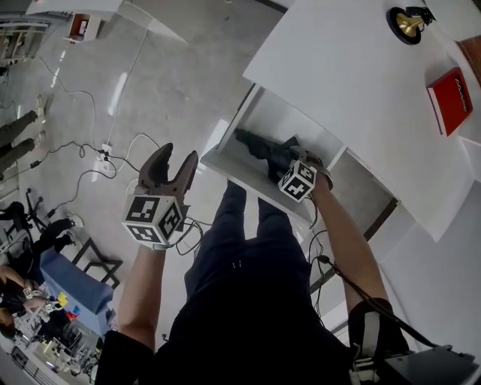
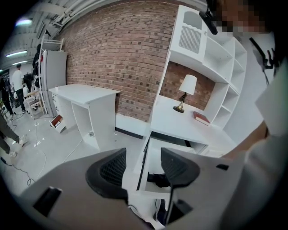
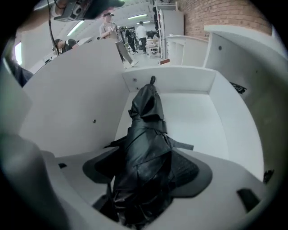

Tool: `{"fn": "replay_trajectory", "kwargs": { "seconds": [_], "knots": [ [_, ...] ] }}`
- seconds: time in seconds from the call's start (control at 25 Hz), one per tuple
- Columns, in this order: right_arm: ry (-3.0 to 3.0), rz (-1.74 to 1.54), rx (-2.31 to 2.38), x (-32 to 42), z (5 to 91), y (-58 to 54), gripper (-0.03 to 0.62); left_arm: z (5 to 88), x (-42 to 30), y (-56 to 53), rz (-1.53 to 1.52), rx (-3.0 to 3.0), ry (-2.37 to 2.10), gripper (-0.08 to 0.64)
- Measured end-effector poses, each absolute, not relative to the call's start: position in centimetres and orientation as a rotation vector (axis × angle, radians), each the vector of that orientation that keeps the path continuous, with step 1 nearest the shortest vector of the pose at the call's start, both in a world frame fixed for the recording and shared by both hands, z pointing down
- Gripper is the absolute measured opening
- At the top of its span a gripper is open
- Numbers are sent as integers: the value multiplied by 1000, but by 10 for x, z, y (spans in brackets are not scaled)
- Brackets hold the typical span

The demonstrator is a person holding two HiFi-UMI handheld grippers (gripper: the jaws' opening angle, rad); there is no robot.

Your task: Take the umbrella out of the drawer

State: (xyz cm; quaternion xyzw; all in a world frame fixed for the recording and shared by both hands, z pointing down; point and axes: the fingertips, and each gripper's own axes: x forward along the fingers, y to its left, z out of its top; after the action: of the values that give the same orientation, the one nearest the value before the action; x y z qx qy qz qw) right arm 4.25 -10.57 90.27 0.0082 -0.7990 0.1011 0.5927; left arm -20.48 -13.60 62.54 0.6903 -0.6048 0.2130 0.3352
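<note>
A folded black umbrella (image 1: pixel 259 147) lies in the open white drawer (image 1: pixel 225 167) under the desk. My right gripper (image 1: pixel 291 164) reaches down into the drawer, its marker cube at the drawer's front. In the right gripper view the umbrella (image 3: pixel 146 143) lies lengthwise between the widely spread jaws of the right gripper (image 3: pixel 146 173); the pads flank it without clamping it. My left gripper (image 1: pixel 170 174) hangs in the air left of the drawer, open and empty. Past the left gripper (image 2: pixel 143 170), its own view shows the drawer (image 2: pixel 153 155) with the umbrella (image 2: pixel 158 179) below.
The white desk top (image 1: pixel 353 75) carries a lamp base (image 1: pixel 409 22) and a red book (image 1: pixel 449 100). Cables (image 1: pixel 90 154) trail over the grey floor at left. The person's legs (image 1: pixel 240 248) stand before the drawer. A second white desk (image 2: pixel 85 96) stands against the brick wall.
</note>
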Motion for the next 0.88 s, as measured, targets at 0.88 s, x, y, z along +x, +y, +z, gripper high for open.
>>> {"fn": "replay_trajectory", "kwargs": {
  "seconds": [0.88],
  "knots": [
    [-1795, 346, 154, 40, 885, -114, 236, 611, -202, -135, 559, 1863, -1532, 222]
  ]
}}
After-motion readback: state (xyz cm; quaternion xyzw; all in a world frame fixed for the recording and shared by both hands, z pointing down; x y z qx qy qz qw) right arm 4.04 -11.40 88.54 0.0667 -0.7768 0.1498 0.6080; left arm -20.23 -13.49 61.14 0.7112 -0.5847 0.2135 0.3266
